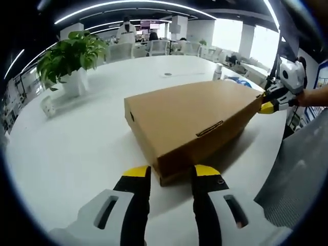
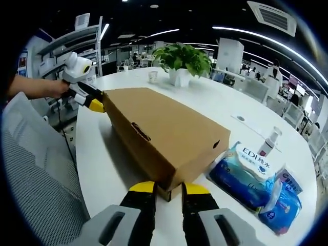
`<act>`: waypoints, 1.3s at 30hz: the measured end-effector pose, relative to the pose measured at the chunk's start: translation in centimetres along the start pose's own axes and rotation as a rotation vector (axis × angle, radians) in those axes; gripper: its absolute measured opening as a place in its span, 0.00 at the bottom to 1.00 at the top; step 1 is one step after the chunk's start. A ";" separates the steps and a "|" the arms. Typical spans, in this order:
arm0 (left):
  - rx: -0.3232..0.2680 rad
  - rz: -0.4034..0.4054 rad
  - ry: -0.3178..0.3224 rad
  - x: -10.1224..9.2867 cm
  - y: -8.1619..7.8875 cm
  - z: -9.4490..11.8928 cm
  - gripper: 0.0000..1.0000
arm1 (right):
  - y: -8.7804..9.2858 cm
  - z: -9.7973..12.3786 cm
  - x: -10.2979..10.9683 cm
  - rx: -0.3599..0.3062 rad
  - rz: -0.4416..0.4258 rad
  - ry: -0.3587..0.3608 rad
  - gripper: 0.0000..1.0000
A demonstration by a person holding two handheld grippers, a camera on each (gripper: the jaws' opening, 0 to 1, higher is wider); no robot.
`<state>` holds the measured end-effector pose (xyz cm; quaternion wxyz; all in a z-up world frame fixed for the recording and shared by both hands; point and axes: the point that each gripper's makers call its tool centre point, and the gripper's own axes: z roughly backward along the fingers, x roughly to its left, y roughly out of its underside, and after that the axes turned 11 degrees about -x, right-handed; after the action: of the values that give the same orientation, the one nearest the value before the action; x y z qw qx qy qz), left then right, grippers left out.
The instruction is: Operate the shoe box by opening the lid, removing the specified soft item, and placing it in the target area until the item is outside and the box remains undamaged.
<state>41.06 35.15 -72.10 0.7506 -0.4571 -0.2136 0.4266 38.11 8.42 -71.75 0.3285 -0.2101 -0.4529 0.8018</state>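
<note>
The left tongs [image 1: 171, 171] stand wide at one corner of the shoe box [image 1: 192, 120], holding nothing. The right tongs [image 2: 168, 188] straddle the opposite corner, narrower, tips at the cardboard. The box lies lid shut on the white tabletop [image 1: 77, 148], contents hidden. Beside the box lie wet-wipe packs [image 2: 253, 177]; beyond it stands a potted plant [image 1: 69, 59].

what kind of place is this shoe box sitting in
Most likely an open-plan office. The shoe box lies on a large white table with a potted plant. Behind it stand rows of desks and chairs, under long ceiling light strips and a ceiling air vent.
</note>
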 end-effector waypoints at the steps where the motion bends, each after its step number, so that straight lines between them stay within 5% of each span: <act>1: 0.002 0.003 0.000 0.0 0.1 -0.1 0.31 | 0.1 -0.1 0.0 0.002 0.000 0.000 0.15; 15: 0.013 0.020 -0.007 0.2 0.9 0.0 0.33 | 0.9 -0.1 -0.3 0.023 -0.003 -0.004 0.18; 32: -0.034 -0.022 0.012 -0.5 -1.3 1.2 0.34 | -1.8 0.2 -0.1 -0.047 -0.008 -0.040 0.26; 39: -0.032 -0.057 0.024 -0.6 -1.3 0.9 0.31 | -1.5 0.0 -0.1 -0.031 -0.005 -0.029 0.25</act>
<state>40.65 34.80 -70.51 0.7576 -0.4678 -0.2240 0.3962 38.65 8.89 -70.47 0.3207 -0.2025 -0.4703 0.7969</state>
